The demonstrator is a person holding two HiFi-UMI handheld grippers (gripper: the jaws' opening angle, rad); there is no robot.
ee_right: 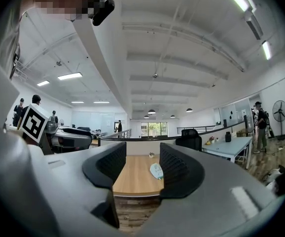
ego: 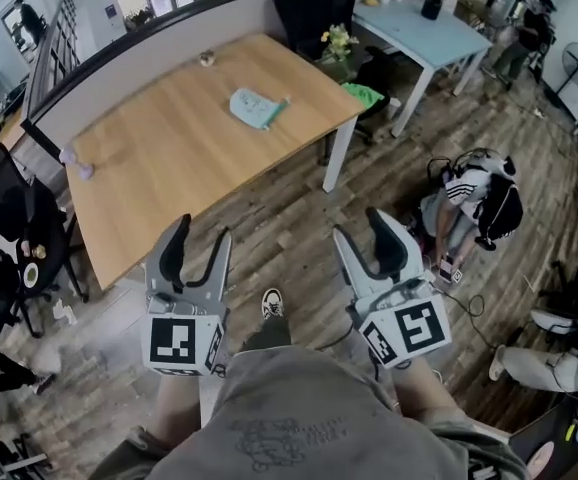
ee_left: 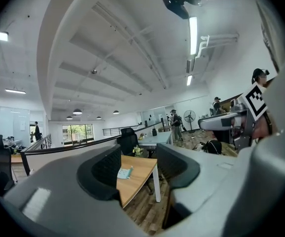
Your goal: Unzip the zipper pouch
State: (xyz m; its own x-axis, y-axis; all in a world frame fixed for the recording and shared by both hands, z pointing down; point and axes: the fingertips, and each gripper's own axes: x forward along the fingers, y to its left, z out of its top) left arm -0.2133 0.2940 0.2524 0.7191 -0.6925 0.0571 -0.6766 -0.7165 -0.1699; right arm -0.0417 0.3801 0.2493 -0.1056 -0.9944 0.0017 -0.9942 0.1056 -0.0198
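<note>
The left gripper (ego: 201,233) and the right gripper (ego: 362,226) both stand with jaws spread wide and empty (touching nothing) – well short of the pale blue zipper pouch (ego: 254,108), which lies flat on the wooden table (ego: 159,158).

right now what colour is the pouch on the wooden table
The pouch is pale mint green; head view shows it best.
</note>
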